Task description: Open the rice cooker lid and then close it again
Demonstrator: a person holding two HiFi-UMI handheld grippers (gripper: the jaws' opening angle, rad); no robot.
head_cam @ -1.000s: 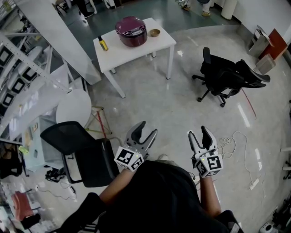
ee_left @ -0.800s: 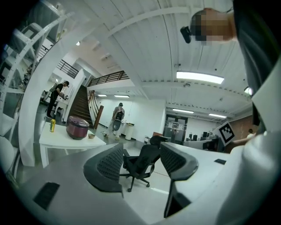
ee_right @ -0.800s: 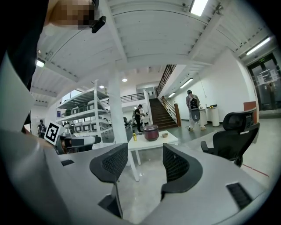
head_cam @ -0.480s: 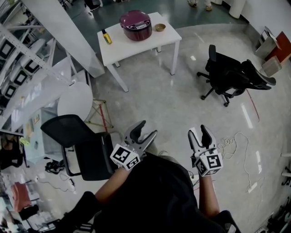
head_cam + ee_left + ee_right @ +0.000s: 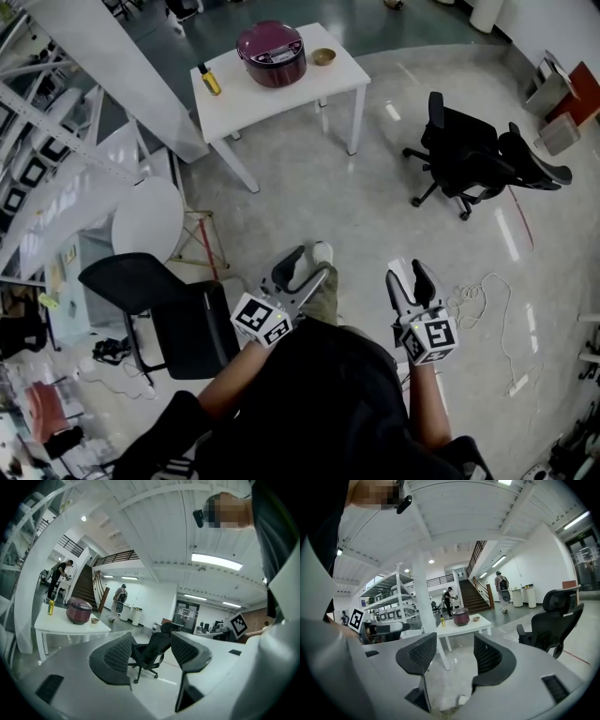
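Maroon rice cooker (image 5: 271, 54), lid shut, sits on the white table (image 5: 286, 98) way across the room, right by a yellow bottle (image 5: 208, 81) and a little bowl (image 5: 322, 56). Bare floor in between, with a black office chair (image 5: 473, 155) off right and a black chair (image 5: 159, 309) plus a round white table (image 5: 148, 220) on the left. The left gripper (image 5: 309, 264) has just been spreading its jaws, nothing in them. The right gripper (image 5: 409, 272) is spread and empty too. The cooker's panel print is too small to read.

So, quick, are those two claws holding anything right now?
Left gripper: open and empty; its jaws have just been opening a bit wider.
Right gripper: open and empty.
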